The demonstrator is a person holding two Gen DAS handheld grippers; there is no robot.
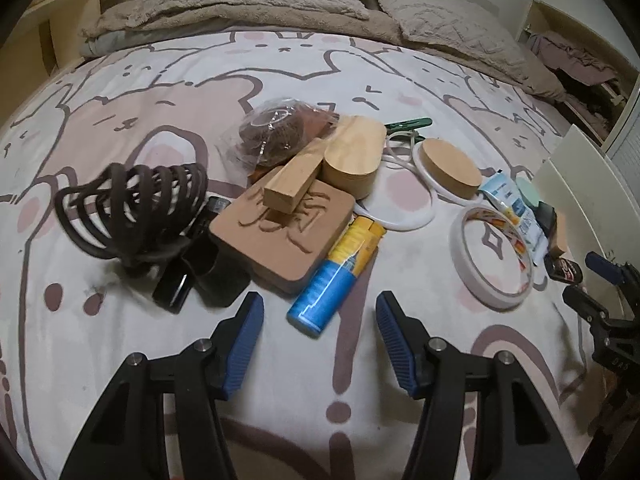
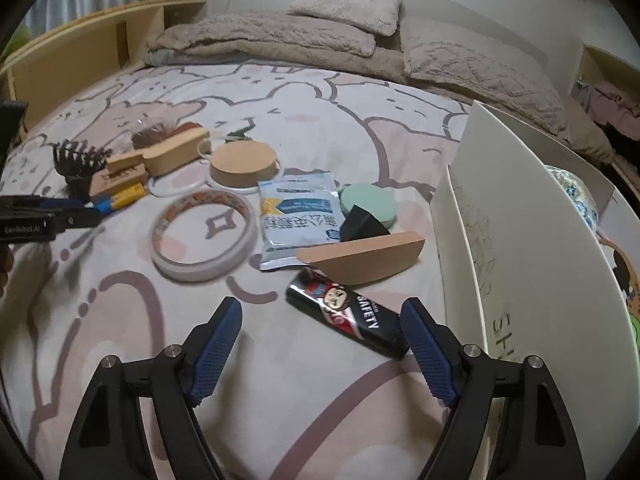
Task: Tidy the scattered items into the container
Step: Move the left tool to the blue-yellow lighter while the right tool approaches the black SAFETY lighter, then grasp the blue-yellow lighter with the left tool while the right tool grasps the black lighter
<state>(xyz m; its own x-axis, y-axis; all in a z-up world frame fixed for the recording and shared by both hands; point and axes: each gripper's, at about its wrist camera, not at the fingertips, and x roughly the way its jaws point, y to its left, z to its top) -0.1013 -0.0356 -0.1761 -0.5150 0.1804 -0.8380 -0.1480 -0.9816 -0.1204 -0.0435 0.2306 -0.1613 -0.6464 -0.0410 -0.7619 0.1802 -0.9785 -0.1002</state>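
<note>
Scattered items lie on a bed with a cartoon-print sheet. In the left wrist view my left gripper (image 1: 319, 307) is open just above the sheet, with the near blue end of a blue and yellow tube (image 1: 338, 268) between its fingertips, untouched. In the right wrist view my right gripper (image 2: 322, 310) is open around a black tube (image 2: 348, 314) printed SAFETY; the tube's near end lies close to the right finger (image 2: 424, 344). The white box (image 2: 520, 240) stands upright just right of it. The right gripper (image 1: 600, 292) also shows at the left view's edge.
A brown hair claw (image 1: 132, 208), wooden blocks (image 1: 292, 184), a carved tan slab (image 1: 284, 228), a cork disc (image 1: 450, 168) and a tape ring (image 1: 494, 256) crowd the middle. Near the box lie a sachet (image 2: 298, 216), a green disc (image 2: 370, 204) and a half-moon board (image 2: 364, 256). Blankets sit behind.
</note>
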